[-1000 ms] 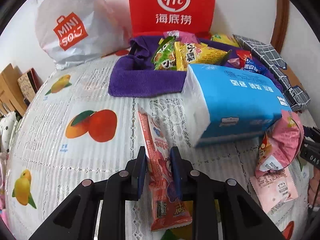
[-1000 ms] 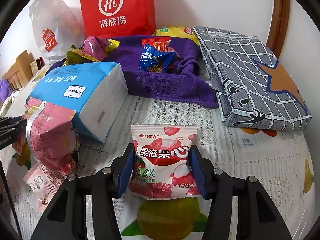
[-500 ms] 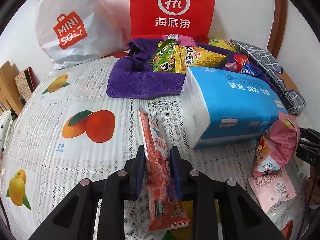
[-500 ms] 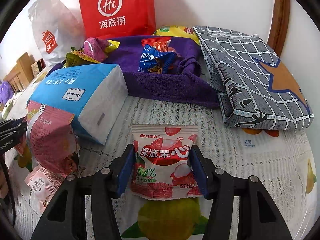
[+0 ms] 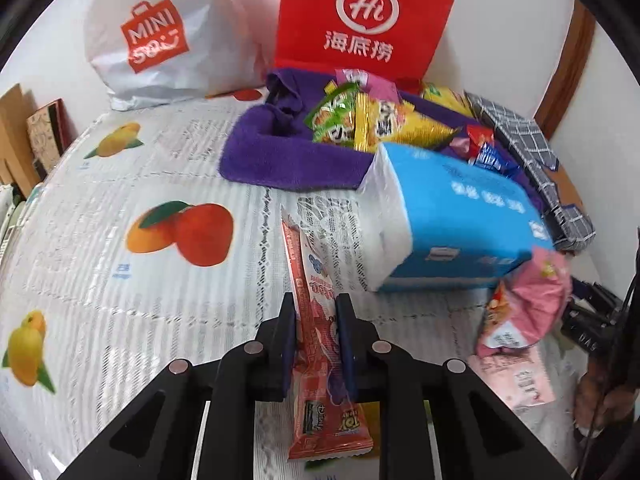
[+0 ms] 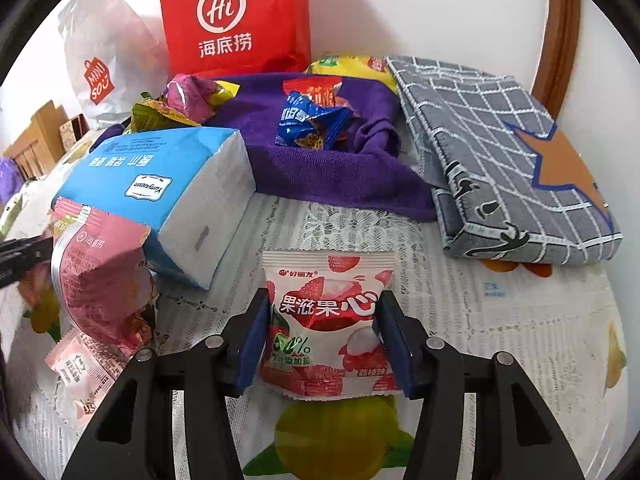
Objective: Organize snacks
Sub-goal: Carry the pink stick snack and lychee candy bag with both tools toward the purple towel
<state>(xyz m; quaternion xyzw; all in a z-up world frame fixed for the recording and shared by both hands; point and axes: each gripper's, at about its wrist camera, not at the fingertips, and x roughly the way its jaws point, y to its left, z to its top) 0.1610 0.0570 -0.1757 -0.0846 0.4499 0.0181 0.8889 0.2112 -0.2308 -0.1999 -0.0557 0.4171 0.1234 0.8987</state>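
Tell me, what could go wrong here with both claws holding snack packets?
The left gripper pinches the long red packet edge-on, so it may twist or slip. The right gripper's jaws are closing on the puffy lychee packet, which could crush. Either might bump the blue tissue pack.

White wall point(image 6: 420, 8) (brown wooden trim point(image 6: 560, 28)), fruit-print tablecloth point(image 5: 120, 280)
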